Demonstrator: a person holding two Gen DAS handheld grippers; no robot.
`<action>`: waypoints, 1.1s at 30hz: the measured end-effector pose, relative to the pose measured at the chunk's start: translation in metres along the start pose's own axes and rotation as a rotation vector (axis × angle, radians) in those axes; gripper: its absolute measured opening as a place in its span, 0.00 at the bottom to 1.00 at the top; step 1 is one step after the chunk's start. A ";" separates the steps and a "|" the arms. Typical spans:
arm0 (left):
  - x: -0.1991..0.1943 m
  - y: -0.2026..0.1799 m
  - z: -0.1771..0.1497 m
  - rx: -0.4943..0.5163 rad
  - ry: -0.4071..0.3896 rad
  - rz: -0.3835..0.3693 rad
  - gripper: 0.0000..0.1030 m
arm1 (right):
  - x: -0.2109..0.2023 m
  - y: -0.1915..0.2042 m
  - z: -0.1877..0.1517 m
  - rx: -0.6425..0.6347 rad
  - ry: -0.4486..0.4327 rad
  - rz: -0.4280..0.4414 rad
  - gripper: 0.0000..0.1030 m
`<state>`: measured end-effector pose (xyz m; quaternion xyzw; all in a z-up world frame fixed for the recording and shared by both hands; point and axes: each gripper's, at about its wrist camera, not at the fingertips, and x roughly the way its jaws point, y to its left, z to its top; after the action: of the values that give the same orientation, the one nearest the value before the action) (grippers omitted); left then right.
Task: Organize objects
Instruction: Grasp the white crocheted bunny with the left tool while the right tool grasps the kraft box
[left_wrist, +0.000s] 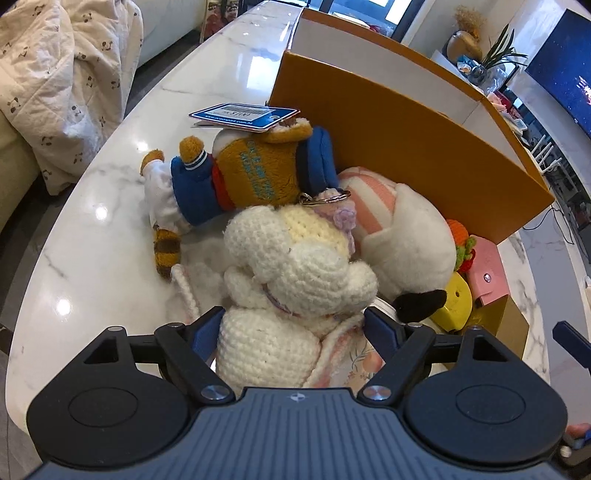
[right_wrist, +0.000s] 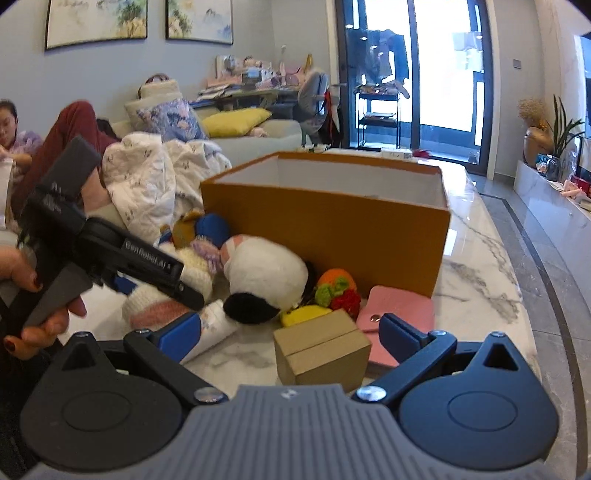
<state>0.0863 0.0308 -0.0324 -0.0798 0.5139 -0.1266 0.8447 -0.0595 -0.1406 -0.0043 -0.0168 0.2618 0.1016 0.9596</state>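
Table: white marble top (left_wrist: 110, 206) carrying a pile of soft toys and small items, seen from both wrist views.
Orange box: open-topped, white inside (right_wrist: 332, 221); stands at the far side of the pile, right of the toys in the left wrist view (left_wrist: 406, 147).
Left gripper: (left_wrist: 293, 332) pointed steeply down over the pile; jaws wide, one blue pad on either side of the crocheted toy's lower body. The pads lie close along its flanks; they do not appear to press it.
Crocheted toy: cream-white yarn figure (left_wrist: 295, 258) with a small purple flower and a metal key ring at its far end; lies in the middle of the pile, nearest the left gripper.
Brown plush: figure in blue jacket and orange vest (left_wrist: 236, 173), lying on its side at the far left of the pile, a blue-edged paper tag at its head.
White plush: rounded body with pink-striped part and a black tip (right_wrist: 266, 273); lies right of the crocheted toy, just beside the box wall.
Right gripper: (right_wrist: 291, 332) low over the near table edge; jaws wide, gripping nothing.
Small cardboard box: tan (right_wrist: 321, 354), on the table between the right gripper's pads, apart from both.
Pink pouch: snap-fastened (right_wrist: 402, 317), flat on the table to the right of the cardboard box.
Yarn fruit: orange, green and red pieces (right_wrist: 338, 288) against the box's near wall.
Person's hand: (right_wrist: 33, 295) at left in the right wrist view, holding the left gripper's handle.
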 end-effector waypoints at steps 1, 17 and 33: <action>0.000 0.000 -0.001 0.002 -0.004 0.002 0.92 | 0.003 0.003 -0.001 -0.022 0.005 -0.016 0.99; -0.003 0.005 -0.002 -0.030 -0.018 -0.009 0.90 | 0.055 -0.020 -0.007 0.064 0.094 -0.046 0.95; -0.004 0.003 -0.005 -0.013 -0.026 -0.001 0.87 | 0.059 -0.015 -0.011 0.026 0.122 -0.069 0.70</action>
<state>0.0803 0.0350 -0.0327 -0.0872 0.5037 -0.1224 0.8507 -0.0121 -0.1456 -0.0436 -0.0196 0.3202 0.0639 0.9450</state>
